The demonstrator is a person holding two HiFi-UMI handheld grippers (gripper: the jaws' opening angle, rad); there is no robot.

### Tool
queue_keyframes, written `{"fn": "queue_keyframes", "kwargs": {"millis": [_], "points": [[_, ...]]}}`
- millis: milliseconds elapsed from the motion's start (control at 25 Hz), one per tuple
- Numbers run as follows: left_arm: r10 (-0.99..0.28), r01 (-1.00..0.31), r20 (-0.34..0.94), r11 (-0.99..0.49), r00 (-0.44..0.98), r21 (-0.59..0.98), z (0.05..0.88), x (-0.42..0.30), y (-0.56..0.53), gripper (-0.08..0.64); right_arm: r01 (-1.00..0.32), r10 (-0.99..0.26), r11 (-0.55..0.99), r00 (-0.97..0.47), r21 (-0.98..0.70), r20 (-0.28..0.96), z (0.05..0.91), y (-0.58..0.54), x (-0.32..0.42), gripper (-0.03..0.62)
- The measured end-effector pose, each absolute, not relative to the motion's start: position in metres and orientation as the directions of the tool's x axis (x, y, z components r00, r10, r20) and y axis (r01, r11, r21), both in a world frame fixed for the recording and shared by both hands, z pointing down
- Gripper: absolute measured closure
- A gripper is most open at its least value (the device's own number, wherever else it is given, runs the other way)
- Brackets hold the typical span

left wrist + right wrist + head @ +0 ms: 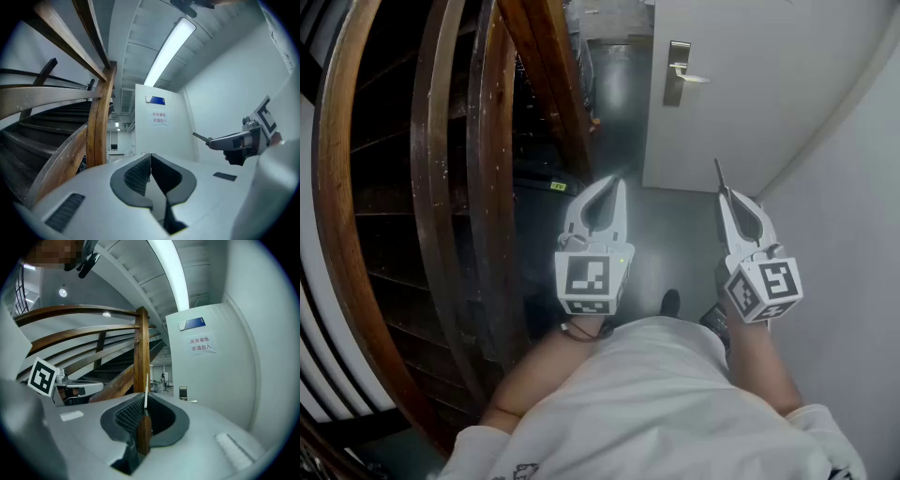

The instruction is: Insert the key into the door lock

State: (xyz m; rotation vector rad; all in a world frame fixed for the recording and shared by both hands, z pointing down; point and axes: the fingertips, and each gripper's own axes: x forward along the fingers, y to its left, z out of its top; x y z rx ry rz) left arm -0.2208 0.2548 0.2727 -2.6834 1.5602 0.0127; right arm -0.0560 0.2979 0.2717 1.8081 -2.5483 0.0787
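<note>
A white door (759, 84) stands ahead, with a metal lock plate and lever handle (678, 73) on its left side. My right gripper (724, 192) is shut on the key (718, 174), whose thin blade pokes out past the fingertips toward the door, well short of it. In the right gripper view the key (146, 392) stands upright between the jaws, with a brown part (144, 432) behind the blade and the lock plate (183, 393) far off. My left gripper (612, 184) is shut and holds nothing. It hovers left of the right one, at about the same height.
A curved wooden staircase with a banister (441, 187) fills the left side. A plain white wall (862, 234) runs close on the right. The door carries a blue plate and a paper notice (202, 344). The grey floor (675, 244) runs from the person's feet to the door.
</note>
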Motion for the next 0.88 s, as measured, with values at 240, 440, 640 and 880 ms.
{"fn": "queue_keyframes", "kwargs": {"millis": [240,440,640,880], "points": [[-0.867,-0.867,-0.024,-0.498,0.498,-0.025,0.273,-0.223,0.256,0.554,-0.944,-0.943,0.33,-0.331,-0.031,0.04,0.27,0.299,-0.06,0.568],[-0.862,-0.862,-0.018,-0.506,0.507,-0.019,0.278,-0.223,0.257,0.554,-0.94,-0.94,0.339,-0.34,-0.034,0.03,0.27,0.299,-0.063,0.568],[-0.861,-0.861,-0.004,-0.509,0.509,-0.009,0.289,-0.219,0.246,0.554,-0.94,-0.94,0.337,-0.339,-0.044,0.045,0.278,0.287,-0.057,0.568],[-0.859,-0.859,0.001,-0.512,0.512,-0.013,0.295,-0.191,0.207,0.554,-0.939,-0.938,0.341,-0.343,-0.045,0.055,0.287,0.248,-0.031,0.568]]}}
